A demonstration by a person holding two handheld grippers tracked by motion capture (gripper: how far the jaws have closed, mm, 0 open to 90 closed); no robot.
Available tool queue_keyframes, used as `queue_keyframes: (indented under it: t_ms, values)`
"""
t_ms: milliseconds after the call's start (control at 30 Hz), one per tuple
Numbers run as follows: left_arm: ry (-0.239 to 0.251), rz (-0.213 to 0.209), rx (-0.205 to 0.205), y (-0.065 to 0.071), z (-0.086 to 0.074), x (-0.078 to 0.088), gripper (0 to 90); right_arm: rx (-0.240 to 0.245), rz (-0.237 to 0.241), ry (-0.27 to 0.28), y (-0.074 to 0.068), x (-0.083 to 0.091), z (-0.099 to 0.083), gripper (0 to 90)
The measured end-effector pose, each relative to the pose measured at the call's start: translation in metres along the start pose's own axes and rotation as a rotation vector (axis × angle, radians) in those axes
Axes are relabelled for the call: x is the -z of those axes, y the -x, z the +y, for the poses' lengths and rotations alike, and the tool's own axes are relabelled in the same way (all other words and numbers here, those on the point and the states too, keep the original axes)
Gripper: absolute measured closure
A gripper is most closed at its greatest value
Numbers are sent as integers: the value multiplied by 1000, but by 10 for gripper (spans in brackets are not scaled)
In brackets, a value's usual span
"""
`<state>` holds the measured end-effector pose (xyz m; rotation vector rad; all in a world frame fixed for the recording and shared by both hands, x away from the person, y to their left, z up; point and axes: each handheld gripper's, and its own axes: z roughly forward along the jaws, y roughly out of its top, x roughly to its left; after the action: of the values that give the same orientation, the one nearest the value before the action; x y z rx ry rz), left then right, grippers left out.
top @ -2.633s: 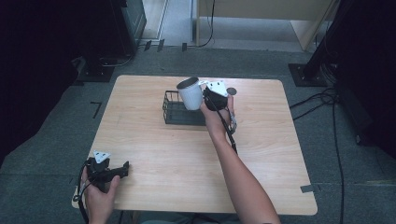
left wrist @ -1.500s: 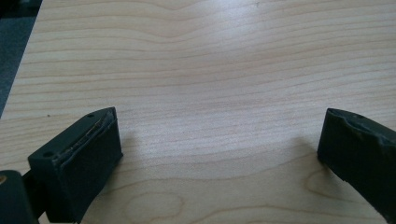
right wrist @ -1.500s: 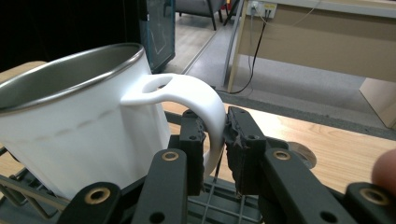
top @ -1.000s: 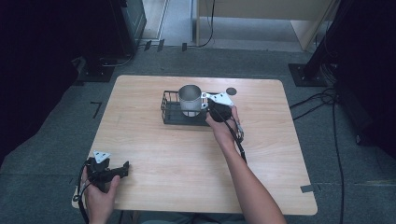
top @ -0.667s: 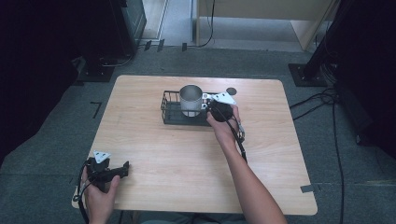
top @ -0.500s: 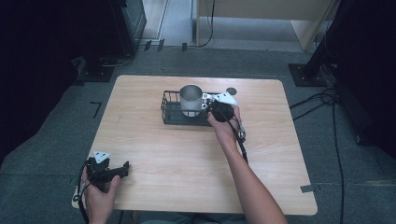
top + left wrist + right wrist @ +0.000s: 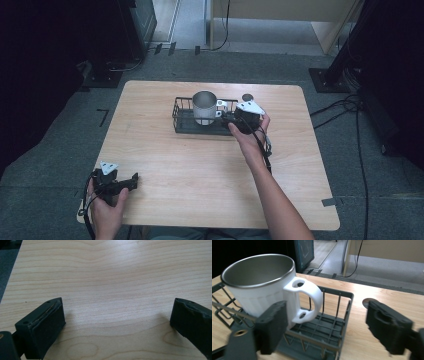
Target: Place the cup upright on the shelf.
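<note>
mug point(image 7: 259, 285) parked upright in the wire basket point(image 7: 329, 325)
right gripper point(image 7: 332, 322) jaws wide, letting go; left gripper point(image 7: 117, 322) wide, idle; next, probably back out

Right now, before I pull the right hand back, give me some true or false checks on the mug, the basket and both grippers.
1. The mug stands upright in the wire basket. True.
2. The right gripper is clamped on the mug's handle. False: its jaws are spread wide, with the handle between them and untouched on the far side.
3. The left gripper holds a spoon. False: its jaws are open over bare table.
4. The mug is empty. True, as far as the inside shows.
5. The basket sits at the table's near edge. False: it sits toward the far side.
</note>
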<state>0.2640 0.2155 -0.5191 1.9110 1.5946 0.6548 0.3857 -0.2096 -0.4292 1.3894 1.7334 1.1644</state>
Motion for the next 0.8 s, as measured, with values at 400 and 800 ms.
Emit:
queue_keyframes:
  t_ms: [400,800]
  values:
    - [0,0,0,0,0,0,0,-19,34,-36,28,30,-19,4]
    - [-3,5,3,1,1,0,0,-33,-3,-71,57,55,-54,4]
